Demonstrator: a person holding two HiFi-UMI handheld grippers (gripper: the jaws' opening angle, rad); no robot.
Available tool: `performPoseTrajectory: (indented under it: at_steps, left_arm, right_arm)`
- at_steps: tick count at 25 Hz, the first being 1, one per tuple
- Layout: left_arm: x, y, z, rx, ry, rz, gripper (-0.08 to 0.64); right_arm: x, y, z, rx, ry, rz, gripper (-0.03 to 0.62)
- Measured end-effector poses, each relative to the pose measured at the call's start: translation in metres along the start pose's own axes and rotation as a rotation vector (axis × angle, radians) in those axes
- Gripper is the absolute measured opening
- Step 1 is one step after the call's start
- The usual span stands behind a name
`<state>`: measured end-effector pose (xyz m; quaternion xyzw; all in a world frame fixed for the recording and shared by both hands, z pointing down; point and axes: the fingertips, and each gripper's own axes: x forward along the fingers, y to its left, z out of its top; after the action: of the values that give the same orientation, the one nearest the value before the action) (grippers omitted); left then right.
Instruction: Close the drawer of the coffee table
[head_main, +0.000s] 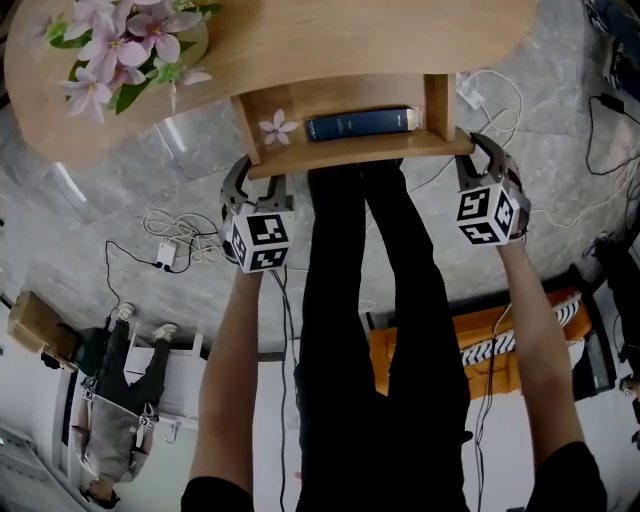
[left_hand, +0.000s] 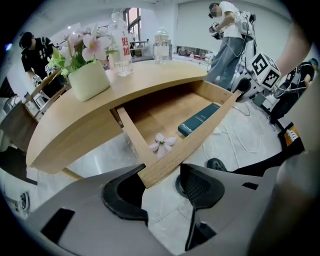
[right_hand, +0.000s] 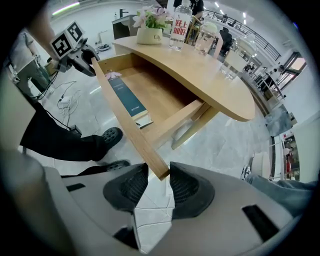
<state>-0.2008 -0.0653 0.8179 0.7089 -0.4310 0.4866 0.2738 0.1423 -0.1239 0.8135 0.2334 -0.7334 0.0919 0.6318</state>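
The light wood coffee table (head_main: 330, 40) has its drawer pulled out. Its front panel (head_main: 350, 152) faces me. Inside lie a dark blue book (head_main: 360, 123) and a pale pink flower (head_main: 278, 127). My left gripper (head_main: 258, 182) is at the panel's left end. In the left gripper view that panel end (left_hand: 195, 137) sits between the pads, touching both, and the left gripper (left_hand: 162, 177) is shut on it. My right gripper (head_main: 485, 150) is at the right end. In the right gripper view the pads of the right gripper (right_hand: 159, 180) pinch the panel's corner (right_hand: 120, 110).
A pot of pink flowers (head_main: 130, 40) stands on the tabletop's left end, and bottles (right_hand: 181, 25) stand further along. My dark-trousered legs (head_main: 370, 300) are right below the drawer. Cables and a plug strip (head_main: 165, 250) lie on the marble floor. Other people (left_hand: 227, 35) stand nearby.
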Motion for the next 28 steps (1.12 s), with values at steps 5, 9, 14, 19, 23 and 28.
performPoseTrajectory:
  at_steps: [5,9,14,19,23,28]
  left_arm:
    - [-0.006,0.006,0.008,0.008,-0.033,0.008,0.219]
    - [0.000,0.021,0.026,0.014,-0.058,0.024,0.222]
    - [0.018,0.048,0.053,0.035,-0.091,0.052,0.225]
    - [0.033,0.069,0.077,0.011,-0.112,0.079,0.229]
    - [0.043,0.077,0.083,-0.064,-0.110,0.087,0.232]
    - [0.051,0.086,0.085,-0.270,-0.135,0.112,0.227]
  right_arm:
    - [-0.008,-0.007,0.006,0.012,-0.029,-0.031,0.129]
    - [-0.006,-0.025,0.018,0.041,-0.045,-0.067,0.129]
    - [0.008,-0.054,0.040,0.063,-0.051,-0.109,0.129]
    - [0.020,-0.080,0.057,0.134,-0.060,-0.152,0.129]
    - [0.026,-0.091,0.061,0.258,-0.069,-0.162,0.120]
    - [0.035,-0.096,0.067,0.288,-0.079,-0.175,0.120]
